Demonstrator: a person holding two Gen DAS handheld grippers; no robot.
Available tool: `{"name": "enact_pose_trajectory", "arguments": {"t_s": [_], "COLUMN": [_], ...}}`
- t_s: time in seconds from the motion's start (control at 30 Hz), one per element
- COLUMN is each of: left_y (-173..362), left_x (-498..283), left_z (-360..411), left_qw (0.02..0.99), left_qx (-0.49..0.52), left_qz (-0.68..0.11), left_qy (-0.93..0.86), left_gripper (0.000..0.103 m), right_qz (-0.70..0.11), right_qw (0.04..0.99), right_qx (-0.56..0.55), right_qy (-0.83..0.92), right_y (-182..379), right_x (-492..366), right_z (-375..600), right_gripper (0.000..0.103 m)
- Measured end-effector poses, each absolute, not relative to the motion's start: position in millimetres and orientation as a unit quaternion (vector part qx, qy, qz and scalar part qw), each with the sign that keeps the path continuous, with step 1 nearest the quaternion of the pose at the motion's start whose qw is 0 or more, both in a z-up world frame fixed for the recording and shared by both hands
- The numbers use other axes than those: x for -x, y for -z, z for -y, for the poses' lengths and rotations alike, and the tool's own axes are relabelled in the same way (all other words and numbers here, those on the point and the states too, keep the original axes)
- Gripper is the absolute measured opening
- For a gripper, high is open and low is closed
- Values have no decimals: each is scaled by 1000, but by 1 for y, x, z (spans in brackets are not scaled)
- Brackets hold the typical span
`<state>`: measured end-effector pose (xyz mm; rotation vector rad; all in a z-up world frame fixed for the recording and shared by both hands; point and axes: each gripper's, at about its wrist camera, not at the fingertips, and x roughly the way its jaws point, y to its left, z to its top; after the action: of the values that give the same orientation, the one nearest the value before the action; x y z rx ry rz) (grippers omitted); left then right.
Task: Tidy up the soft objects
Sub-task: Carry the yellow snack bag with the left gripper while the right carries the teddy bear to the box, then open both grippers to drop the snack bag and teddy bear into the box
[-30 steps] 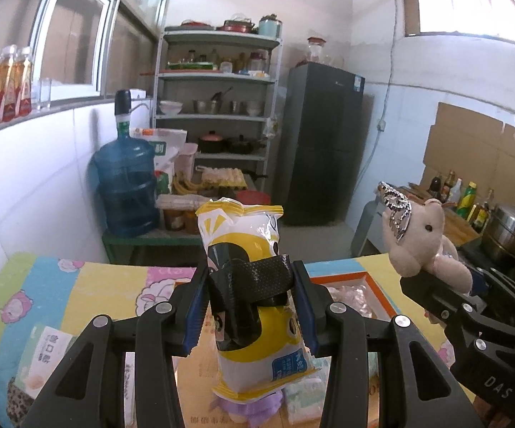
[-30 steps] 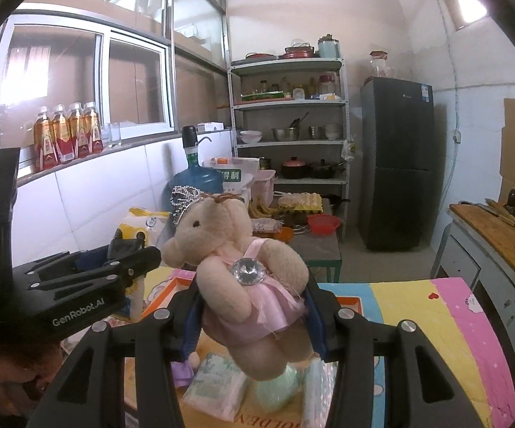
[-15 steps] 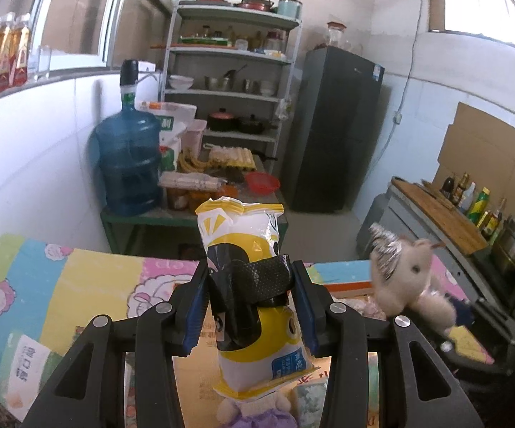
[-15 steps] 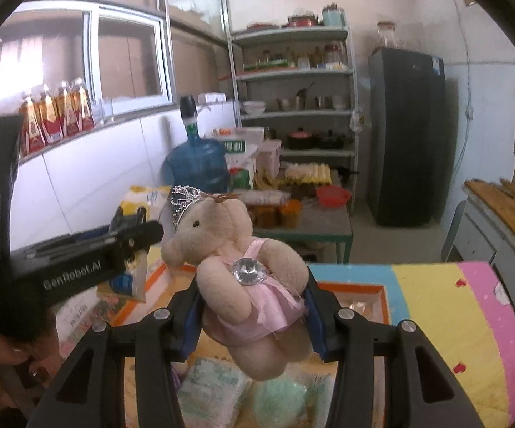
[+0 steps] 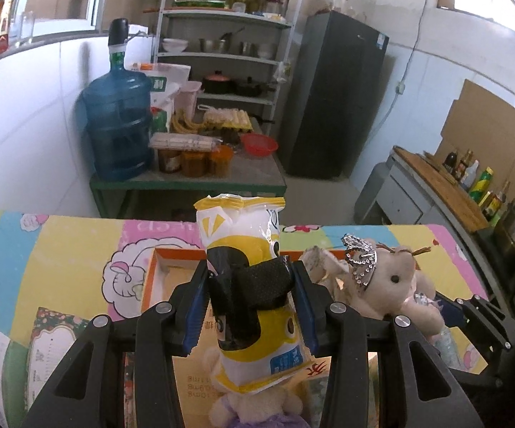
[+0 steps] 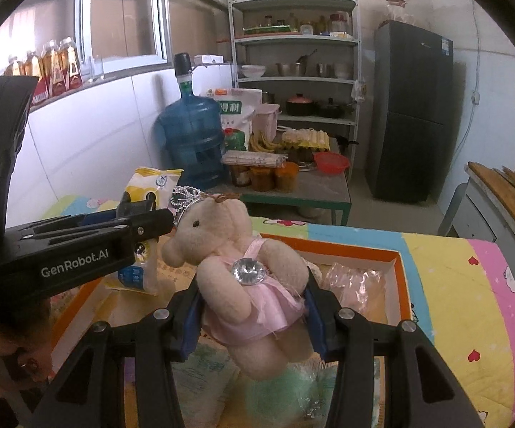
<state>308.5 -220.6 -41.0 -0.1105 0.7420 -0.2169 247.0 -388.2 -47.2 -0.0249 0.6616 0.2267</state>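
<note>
Left gripper (image 5: pixel 250 306) clamped on yellow snack bag (image 5: pixel 246 249), right gripper (image 6: pixel 252 315) on pink-dressed teddy bear (image 6: pixel 236 267) — both over orange-rimmed box (image 6: pixel 403 285). Risk: grippers colliding, bear snagging box rim.

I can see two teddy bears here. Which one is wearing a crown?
The pink-dressed bear held in the right gripper wears the silver crown; the purple-dressed bear lying in the box shows none.

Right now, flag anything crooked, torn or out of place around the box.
Nothing looks spilled or damaged. The teddy bear in the right gripper hangs tilted, its tiara slipped toward one ear. The yellow packet stands upright in the left gripper, over the orange-rimmed box.
</note>
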Motion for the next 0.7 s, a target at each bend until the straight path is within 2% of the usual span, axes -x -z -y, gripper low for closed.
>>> {"name": "enact_pose_trajectory", "arguments": {"t_s": [0.43, 0.7], "left_y": [74, 86], "left_x": [-323, -326], "left_z": [233, 237], "left_qw": [890, 882], "left_qx": [43, 42], "left_qz": [-434, -450], "left_qy": [136, 132], "left_gripper": [45, 46], "right_qz": [-349, -362], "right_qw": [930, 924], "right_qx": [57, 75], "right_qy": [-99, -104], "right_y": [60, 65], "right_x": [-257, -257], "right_z": [376, 371], "right_gripper": [50, 54]}}
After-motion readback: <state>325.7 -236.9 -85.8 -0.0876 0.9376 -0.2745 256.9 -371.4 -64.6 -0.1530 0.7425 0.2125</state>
